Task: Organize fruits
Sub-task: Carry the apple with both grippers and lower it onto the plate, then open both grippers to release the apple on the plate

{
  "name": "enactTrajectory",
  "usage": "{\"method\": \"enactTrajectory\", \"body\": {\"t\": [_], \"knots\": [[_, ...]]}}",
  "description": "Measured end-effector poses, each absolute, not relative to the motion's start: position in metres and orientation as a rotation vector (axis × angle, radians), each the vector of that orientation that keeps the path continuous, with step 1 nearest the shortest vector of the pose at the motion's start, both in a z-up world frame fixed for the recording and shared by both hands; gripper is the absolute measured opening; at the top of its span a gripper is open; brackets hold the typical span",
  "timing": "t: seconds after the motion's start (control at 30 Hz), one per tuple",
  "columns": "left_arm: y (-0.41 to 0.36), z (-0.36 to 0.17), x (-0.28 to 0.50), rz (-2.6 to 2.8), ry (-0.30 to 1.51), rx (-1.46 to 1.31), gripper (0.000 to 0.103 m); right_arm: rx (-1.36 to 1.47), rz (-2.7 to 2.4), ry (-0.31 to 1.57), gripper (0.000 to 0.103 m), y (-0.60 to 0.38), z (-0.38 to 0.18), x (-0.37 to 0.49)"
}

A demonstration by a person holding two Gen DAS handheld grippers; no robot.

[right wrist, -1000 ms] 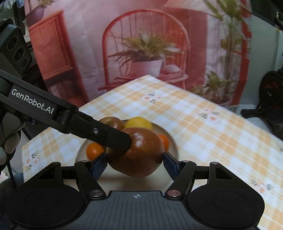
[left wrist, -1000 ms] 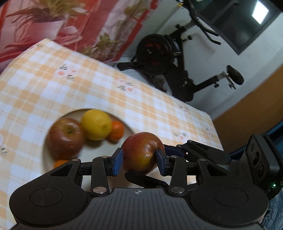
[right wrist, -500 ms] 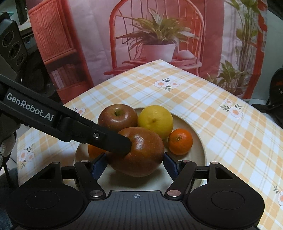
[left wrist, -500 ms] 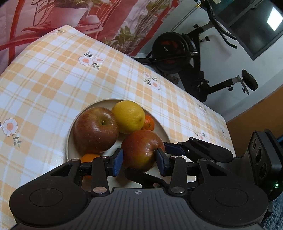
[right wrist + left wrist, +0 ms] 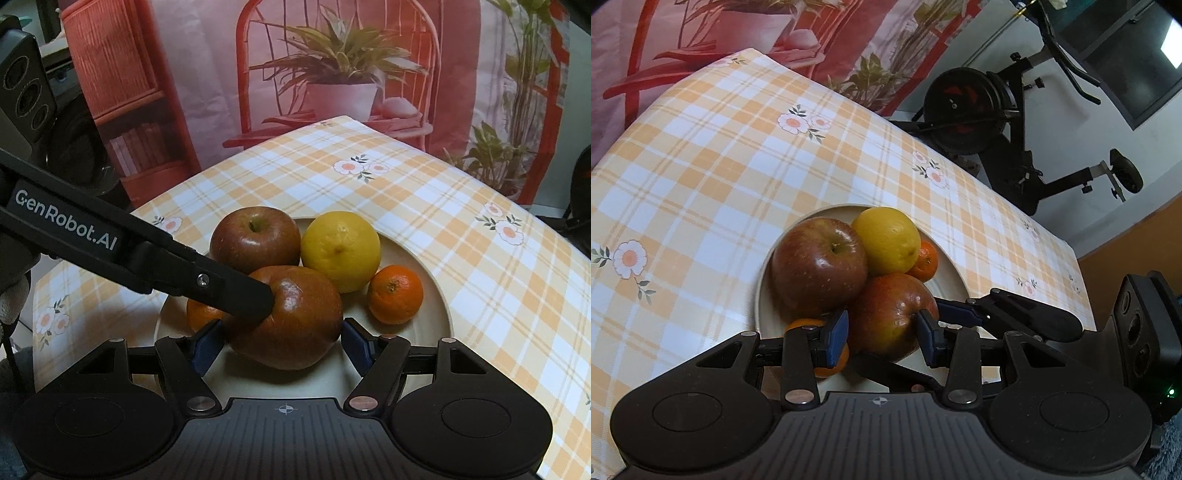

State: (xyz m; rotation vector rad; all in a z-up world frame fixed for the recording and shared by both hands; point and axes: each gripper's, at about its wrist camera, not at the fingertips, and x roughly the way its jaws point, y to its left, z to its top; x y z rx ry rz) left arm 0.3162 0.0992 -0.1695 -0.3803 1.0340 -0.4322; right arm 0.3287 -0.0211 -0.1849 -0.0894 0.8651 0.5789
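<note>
Both tongs clamp one red apple (image 5: 286,317) over the plate's (image 5: 436,295) near side: left tongs (image 5: 882,334) and right tongs (image 5: 282,345). A second apple (image 5: 818,266), lemon (image 5: 886,240) and tangerines crowd the far half. Checked tabletop (image 5: 713,166) lies bare all around the rim.

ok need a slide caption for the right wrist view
Both grippers, left gripper and right gripper, hold one apple over a plate of fruit.
</note>
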Motion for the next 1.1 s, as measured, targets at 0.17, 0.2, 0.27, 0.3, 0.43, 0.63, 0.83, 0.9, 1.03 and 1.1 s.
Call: {"method": "enactTrajectory", "body": {"t": [0.17,0.2,0.27,0.3,0.43,0.63,0.83,0.9,1.03,1.1], "knots": [[0.100,-0.169,0.316,-0.422,1.029,-0.384,0.043,-0.094,0.579,0.865,0.066,-0.020,-0.186,0.330],[0.100,-0.169,0.316,-0.421,1.027,-0.383,0.043,-0.096,0.580,0.864,0.066,-0.020,-0.186,0.330],[0.099,-0.169,0.315,-0.417,1.024,-0.378,0.043,-0.097,0.578,0.866,0.066,-0.019,-0.186,0.330],[0.099,-0.169,0.315,-0.414,1.023,-0.376,0.043,-0.099,0.576,0.868,0.066,-0.018,-0.186,0.330],[0.096,-0.168,0.314,-0.401,1.021,-0.365,0.043,-0.123,0.567,0.878,0.066,-0.017,-0.186,0.327],[0.092,-0.166,0.313,-0.379,1.011,-0.354,0.043,-0.123,0.559,0.869,0.066,-0.026,-0.180,0.317],[0.087,-0.162,0.311,-0.346,0.999,-0.322,0.042,-0.123,0.525,0.845,0.066,-0.041,-0.170,0.305],[0.085,-0.160,0.310,-0.334,0.989,-0.314,0.042,-0.120,0.513,0.838,0.066,-0.047,-0.167,0.301],[0.081,-0.150,0.303,-0.320,0.954,-0.297,0.042,-0.109,0.478,0.816,0.066,-0.063,-0.161,0.288],[0.078,-0.144,0.299,-0.318,0.935,-0.287,0.042,-0.091,0.454,0.800,0.066,-0.073,-0.158,0.280]]}}
